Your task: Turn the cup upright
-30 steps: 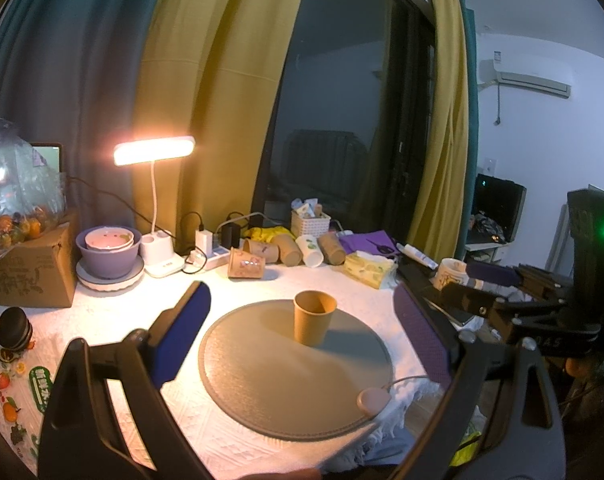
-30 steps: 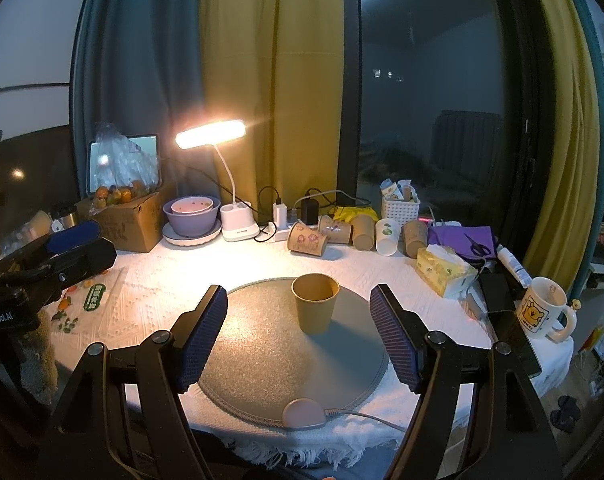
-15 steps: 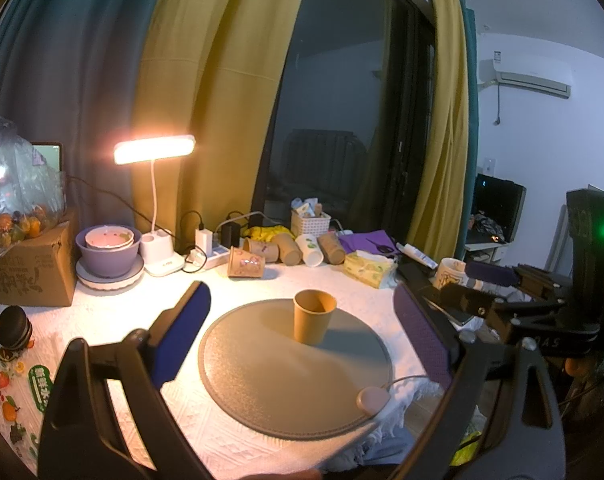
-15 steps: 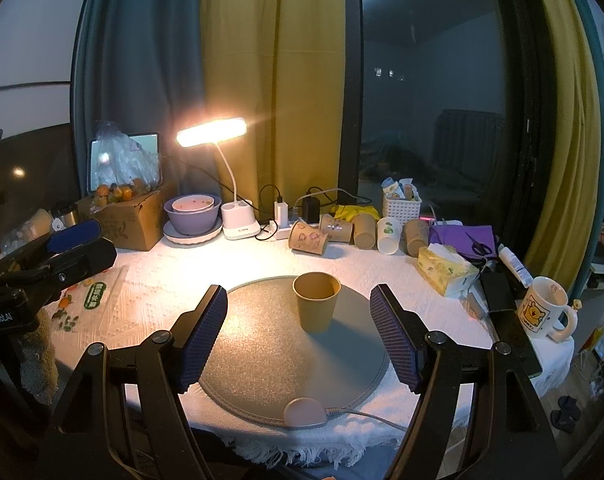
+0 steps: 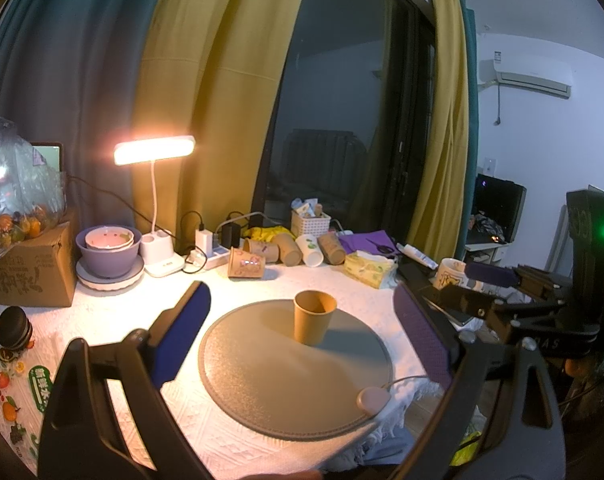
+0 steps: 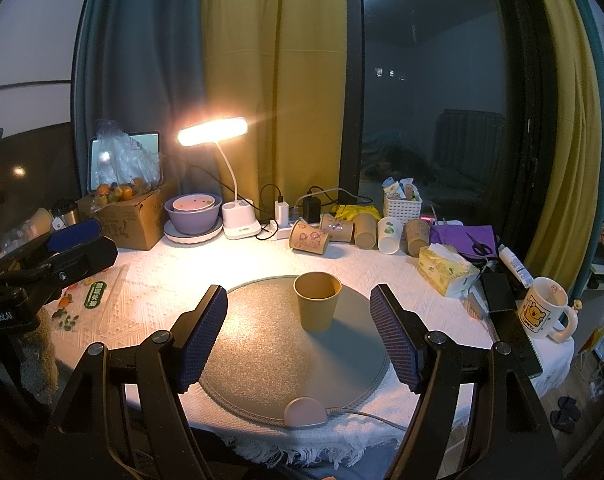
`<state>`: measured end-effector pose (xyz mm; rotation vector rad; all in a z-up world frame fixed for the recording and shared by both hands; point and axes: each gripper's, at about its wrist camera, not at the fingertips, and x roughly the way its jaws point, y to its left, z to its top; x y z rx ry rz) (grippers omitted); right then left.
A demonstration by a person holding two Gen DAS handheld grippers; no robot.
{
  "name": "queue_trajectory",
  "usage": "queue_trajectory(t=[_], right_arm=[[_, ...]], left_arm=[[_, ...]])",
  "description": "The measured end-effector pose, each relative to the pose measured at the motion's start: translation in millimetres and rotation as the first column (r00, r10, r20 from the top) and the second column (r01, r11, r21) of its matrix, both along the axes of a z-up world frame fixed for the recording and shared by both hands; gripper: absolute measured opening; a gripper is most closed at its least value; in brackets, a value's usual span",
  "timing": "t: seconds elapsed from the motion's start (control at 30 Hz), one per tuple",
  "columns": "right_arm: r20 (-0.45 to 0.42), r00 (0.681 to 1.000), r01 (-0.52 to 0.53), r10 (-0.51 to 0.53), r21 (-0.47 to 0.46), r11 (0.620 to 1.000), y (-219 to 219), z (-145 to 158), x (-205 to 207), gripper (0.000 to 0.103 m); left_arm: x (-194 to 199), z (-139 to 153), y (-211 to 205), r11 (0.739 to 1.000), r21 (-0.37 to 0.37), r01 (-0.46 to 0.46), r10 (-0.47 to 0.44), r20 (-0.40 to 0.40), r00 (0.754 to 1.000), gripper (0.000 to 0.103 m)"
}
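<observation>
A plain brown paper cup (image 5: 314,317) (image 6: 317,307) stands upright, mouth up, on a round grey mat (image 5: 261,372) (image 6: 261,356) on the white tablecloth. My left gripper (image 5: 302,344) is open and empty, held back from the cup near the table's front edge. My right gripper (image 6: 299,336) is open and empty too, with the cup just beyond its fingertips. Each gripper shows at the side of the other's view: the right one in the left wrist view (image 5: 490,276), the left one in the right wrist view (image 6: 73,236).
Several paper cups (image 6: 310,240) lie or stand at the back by a power strip. A lit desk lamp (image 6: 211,136), purple bowls (image 6: 193,216), a cardboard box (image 6: 129,220), a tissue pack (image 6: 446,270), a white basket (image 6: 402,202) and a yellow-bear mug (image 6: 542,308) ring the mat.
</observation>
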<state>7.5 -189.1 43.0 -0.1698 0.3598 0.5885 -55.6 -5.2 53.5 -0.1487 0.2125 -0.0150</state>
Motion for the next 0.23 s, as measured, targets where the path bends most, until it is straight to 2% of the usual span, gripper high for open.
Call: queue_trajectory(t=[0.23], right_arm=[[0.001, 1.000, 0.001, -0.001, -0.002, 1.000, 0.8, 0.1, 0.1, 0.077]], left_arm=[[0.5, -1.4, -0.2, 1.000, -0.002, -0.001, 0.001, 0.005, 1.000, 0.094]])
